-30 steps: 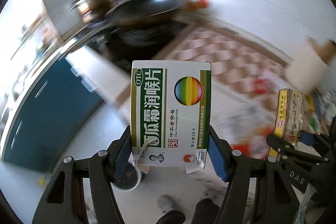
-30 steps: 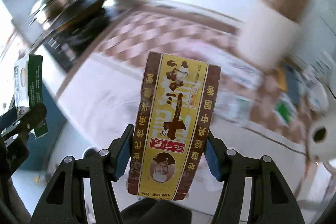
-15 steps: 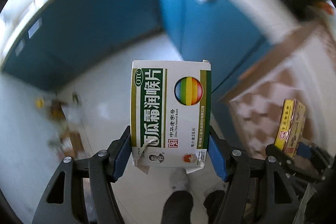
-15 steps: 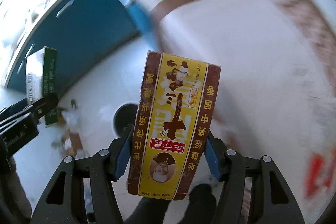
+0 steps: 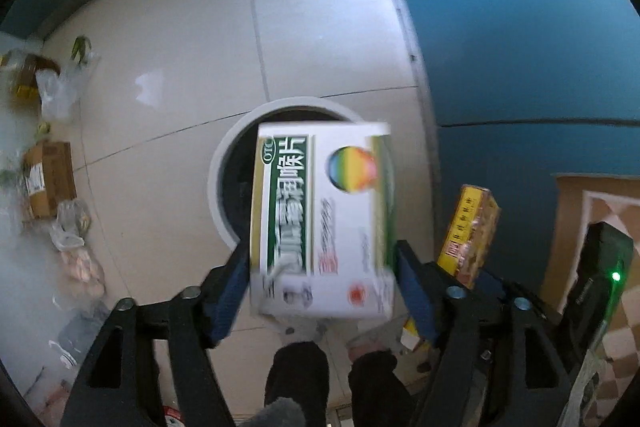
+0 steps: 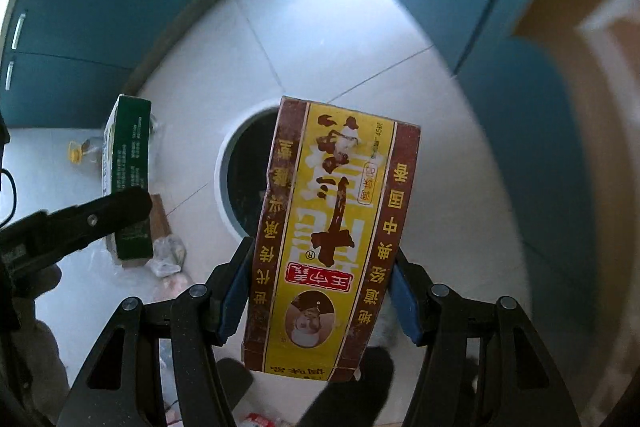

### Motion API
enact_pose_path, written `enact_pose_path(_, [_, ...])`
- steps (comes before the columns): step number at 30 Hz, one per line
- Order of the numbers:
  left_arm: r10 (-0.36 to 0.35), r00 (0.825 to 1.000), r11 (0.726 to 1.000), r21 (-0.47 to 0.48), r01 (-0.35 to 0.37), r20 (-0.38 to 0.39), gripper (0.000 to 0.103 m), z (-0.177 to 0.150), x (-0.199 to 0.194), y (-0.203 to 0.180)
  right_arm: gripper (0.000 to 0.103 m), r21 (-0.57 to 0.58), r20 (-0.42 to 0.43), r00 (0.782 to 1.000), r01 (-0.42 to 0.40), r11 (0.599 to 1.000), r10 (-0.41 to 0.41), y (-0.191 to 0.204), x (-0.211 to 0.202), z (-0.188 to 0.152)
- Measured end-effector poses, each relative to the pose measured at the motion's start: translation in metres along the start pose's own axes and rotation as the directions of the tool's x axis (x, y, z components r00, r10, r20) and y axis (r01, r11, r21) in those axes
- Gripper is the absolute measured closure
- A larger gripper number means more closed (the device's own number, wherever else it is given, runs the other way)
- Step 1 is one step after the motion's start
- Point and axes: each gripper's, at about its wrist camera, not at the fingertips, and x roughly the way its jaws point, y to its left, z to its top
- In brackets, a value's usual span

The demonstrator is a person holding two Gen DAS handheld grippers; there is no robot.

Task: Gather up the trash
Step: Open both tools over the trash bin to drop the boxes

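A white and green medicine box (image 5: 320,219) is blurred between the fingers of my left gripper (image 5: 321,253), whose jaws are opening. The pads stand just off its sides and the box is slipping down toward the round white-rimmed trash bin (image 5: 224,163) on the floor below. My right gripper (image 6: 320,253) is shut on a yellow and brown seasoning box (image 6: 332,239), held upright over the same bin (image 6: 224,163). The yellow box (image 5: 470,231) also shows at the right of the left wrist view. The green box (image 6: 128,163) and a left finger (image 6: 100,215) show at the left of the right wrist view.
Blue cabinets (image 5: 520,47) close in the tiled floor on the right and at the top. A cardboard box (image 5: 48,183) and plastic bags (image 5: 56,91) litter the floor on the left. The person's dark legs (image 5: 300,375) stand at the bottom edge.
Both grippers have swung down from the table to point at the floor bin. The left jaws have widened and the white box has come loose and shifted. The right grip is unchanged.
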Motion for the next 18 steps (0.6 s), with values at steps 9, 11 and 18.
enact_pose_path(9, [0.173, 0.978, 0.985, -0.030, -0.171, 0.112, 0.006, -0.018, -0.024, 0.034, 0.004, -0.053, -0.047, 0.998, 0.046, 0.998, -0.048, 0.014, 0.066, 0.007])
enact_pose_path(11, [0.232, 0.960, 0.973, -0.047, -0.227, 0.157, 0.006, -0.025, -0.042, 0.037, 0.003, -0.067, -0.035, 0.996, 0.084, 0.994, -0.087, 0.014, 0.055, 0.003])
enact_pose_path(18, [0.275, 0.936, 0.961, -0.086, -0.263, 0.217, 0.006, -0.057, -0.118, 0.021, 0.001, -0.134, 0.038, 0.973, 0.229, 0.964, -0.226, 0.023, -0.022, -0.006])
